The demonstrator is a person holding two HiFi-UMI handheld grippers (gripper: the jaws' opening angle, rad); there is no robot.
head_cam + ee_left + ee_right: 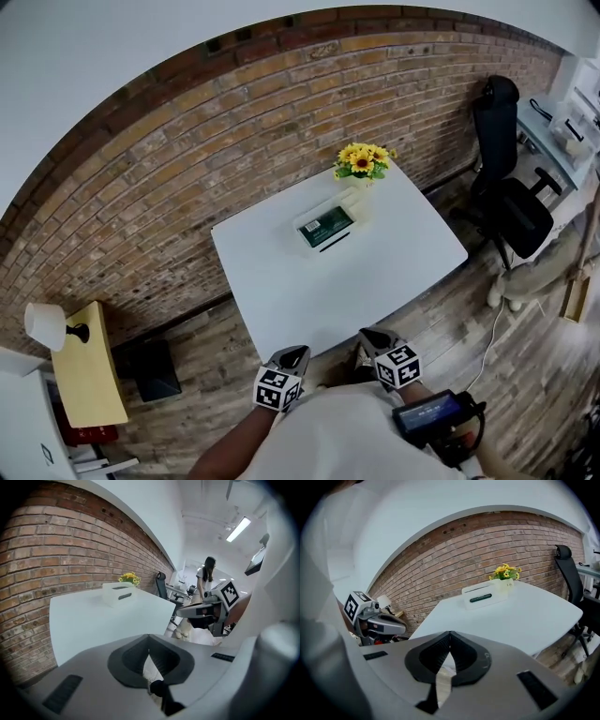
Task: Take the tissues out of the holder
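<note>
Tissues lie in their holder at the table's far side, beside the flowers. We hold the left tongs and right tongs closed, empty, at the near edge, since our reach seems not yet begun.

The person is wearing a pale off-white shirt, which is filling the bottom centre of the head view. The left gripper and right gripper are showing smooth grey shells, dark ribbed pads and white cubes printed with black squares. A black device with a glowing screen is showing at lower right.
</note>
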